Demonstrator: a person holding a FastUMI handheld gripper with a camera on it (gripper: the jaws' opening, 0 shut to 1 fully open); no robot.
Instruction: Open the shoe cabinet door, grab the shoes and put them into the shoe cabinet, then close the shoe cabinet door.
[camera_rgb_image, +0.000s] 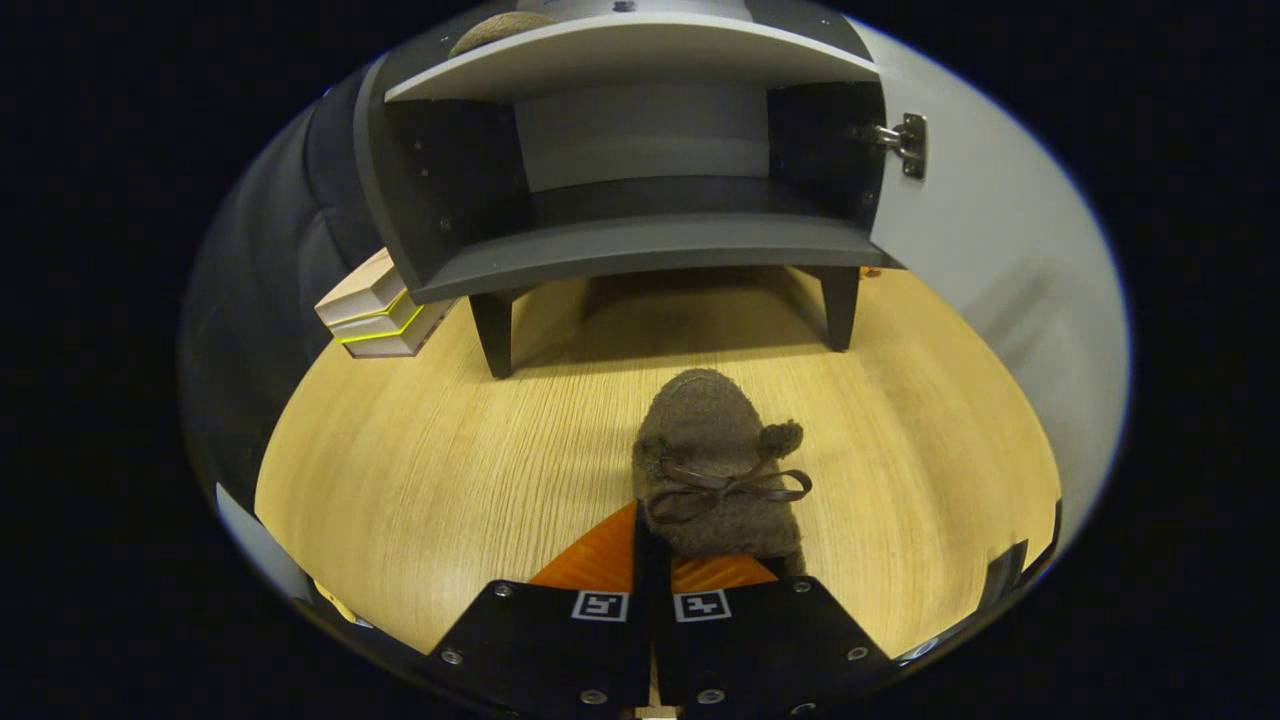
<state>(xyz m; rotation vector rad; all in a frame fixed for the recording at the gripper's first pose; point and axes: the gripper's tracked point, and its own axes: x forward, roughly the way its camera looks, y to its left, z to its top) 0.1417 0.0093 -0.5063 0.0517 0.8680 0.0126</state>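
We see our gripper as two flat plates side by side, angled at their outer corners and parted by a narrow seam. Round metal screws dot the plates near their corners and along the lower rim. Each plate carries a small square tag in black and white beside the seam. Ahead of the tags two ribbed fingers taper forward

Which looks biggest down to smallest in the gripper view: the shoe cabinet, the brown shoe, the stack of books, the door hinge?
1. Shoe cabinet, door open.
2. Brown shoe, gripped between the closed tongs; its nearness to the camera inflates it.
3. Stack of books, partly hidden beside the cabinet, so its rank against the shoe is unsure.
4. Door hinge.
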